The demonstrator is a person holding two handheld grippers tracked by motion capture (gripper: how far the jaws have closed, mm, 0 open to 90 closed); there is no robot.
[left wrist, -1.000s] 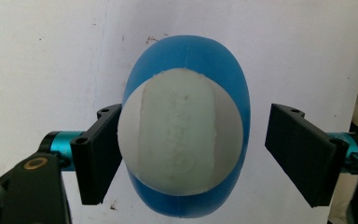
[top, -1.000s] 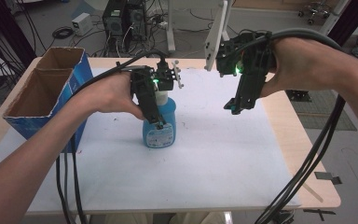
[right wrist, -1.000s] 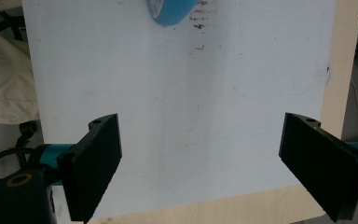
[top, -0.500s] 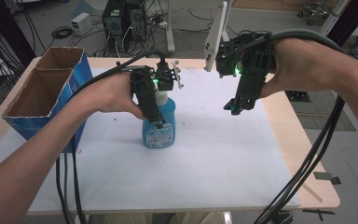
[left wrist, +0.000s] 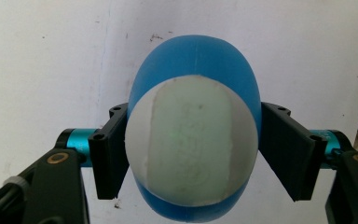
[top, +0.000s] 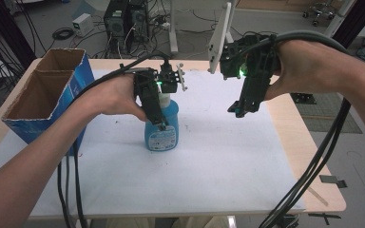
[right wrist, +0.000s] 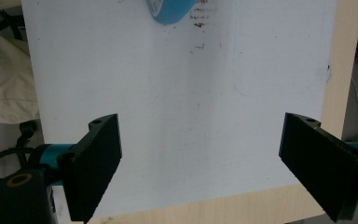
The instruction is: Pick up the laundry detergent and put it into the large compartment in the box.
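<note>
A blue bottle (top: pixel 164 135) with a white cap (left wrist: pixel 191 144) stands upright on the white sheet, left of the table's middle. My left gripper (top: pixel 160 124) comes down on it from above, and in the left gripper view its jaws press on both sides of the bottle (left wrist: pixel 196 56) just under the cap. The left gripper (left wrist: pixel 191 154) is shut on the bottle. My right gripper (top: pixel 237 110) hangs in the air to the right of the bottle, tilted down. It (right wrist: pixel 214 163) is wide open with nothing between its jaws. The bottle's base (right wrist: pixel 168 11) shows far off at the top of that view.
An open cardboard box (top: pixel 43 95) with a blue side stands at the table's left edge. A white sheet (top: pixel 195 180) covers most of the wooden table (top: pixel 313 142). A white panel (top: pixel 218 38) rises at the back edge. Cables trail from both grippers.
</note>
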